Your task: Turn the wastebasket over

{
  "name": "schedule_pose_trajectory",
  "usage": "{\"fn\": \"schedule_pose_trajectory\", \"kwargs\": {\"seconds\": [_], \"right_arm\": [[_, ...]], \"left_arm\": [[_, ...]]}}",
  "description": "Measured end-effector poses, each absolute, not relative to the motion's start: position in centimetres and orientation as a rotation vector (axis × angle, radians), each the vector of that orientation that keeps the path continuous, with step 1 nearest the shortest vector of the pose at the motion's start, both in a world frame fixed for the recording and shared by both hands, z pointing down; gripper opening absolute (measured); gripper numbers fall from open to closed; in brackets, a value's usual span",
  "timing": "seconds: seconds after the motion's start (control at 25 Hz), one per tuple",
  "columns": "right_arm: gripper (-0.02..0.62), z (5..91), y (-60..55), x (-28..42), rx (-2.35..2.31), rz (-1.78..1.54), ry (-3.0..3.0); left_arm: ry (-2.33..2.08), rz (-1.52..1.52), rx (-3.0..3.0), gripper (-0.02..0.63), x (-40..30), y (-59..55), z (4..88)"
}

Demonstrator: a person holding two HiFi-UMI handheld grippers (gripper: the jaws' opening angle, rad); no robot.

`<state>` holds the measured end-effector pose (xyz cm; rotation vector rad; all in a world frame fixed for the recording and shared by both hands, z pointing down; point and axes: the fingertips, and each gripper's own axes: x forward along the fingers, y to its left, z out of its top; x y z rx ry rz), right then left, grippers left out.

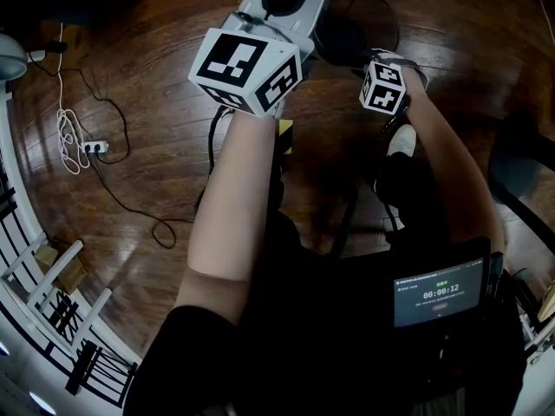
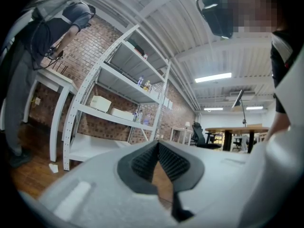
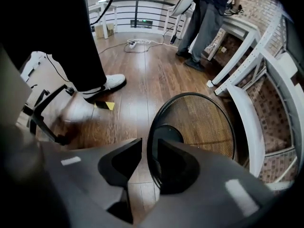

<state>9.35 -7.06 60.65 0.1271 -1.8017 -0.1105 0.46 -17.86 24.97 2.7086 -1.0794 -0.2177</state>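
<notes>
The wastebasket [image 3: 204,122] is a round black mesh bin standing on the wooden floor with its mouth up. In the head view it shows as a dark circle [image 1: 355,26] beyond my right hand. My right gripper [image 3: 149,148] points steeply down over its near rim. The thin black rim runs between the two pads, with a gap beside it, so the jaws are open. My left gripper [image 2: 158,144] is held up level, away from the bin. Its pads meet at the tips with nothing between them. Its marker cube [image 1: 247,68] fills the upper middle of the head view.
My white shoe [image 3: 107,82] and a yellow-black tape mark [image 3: 105,105] lie left of the bin. White shelving legs [image 3: 247,108] stand close on its right. A power strip with cables [image 1: 91,146] and a white railing [image 1: 52,293] are at the left. Another person [image 3: 204,23] stands beyond.
</notes>
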Motion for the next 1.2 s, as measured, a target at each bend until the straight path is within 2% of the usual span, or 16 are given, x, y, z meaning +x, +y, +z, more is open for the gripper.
{"fn": "schedule_pose_trajectory", "kwargs": {"seconds": [0.2, 0.4, 0.72, 0.88, 1.2], "right_arm": [[0.107, 54.1, -7.3, 9.4, 0.235, -0.024, -1.983], [0.014, 44.3, -9.7, 6.6, 0.515, 0.102, -2.342], [0.009, 29.7, -12.4, 6.1, 0.93, 0.288, -2.841], [0.009, 26.2, -11.7, 7.5, 1.05, 0.233, -2.937], [0.009, 24.8, -7.6, 11.1, 1.205, 0.137, -2.913]], "left_arm": [[-1.056, -0.173, 2.749, 0.002, 1.8, -17.1, 24.9], [-1.03, -0.125, 2.79, 0.002, 2.7, -16.1, 25.5], [-1.012, -0.113, 2.826, 0.002, 3.1, -14.1, 25.5], [-0.983, -0.123, 2.85, 0.002, 3.5, -13.0, 25.5], [-0.876, -0.108, 2.886, 0.002, 5.3, -9.0, 25.4]]}}
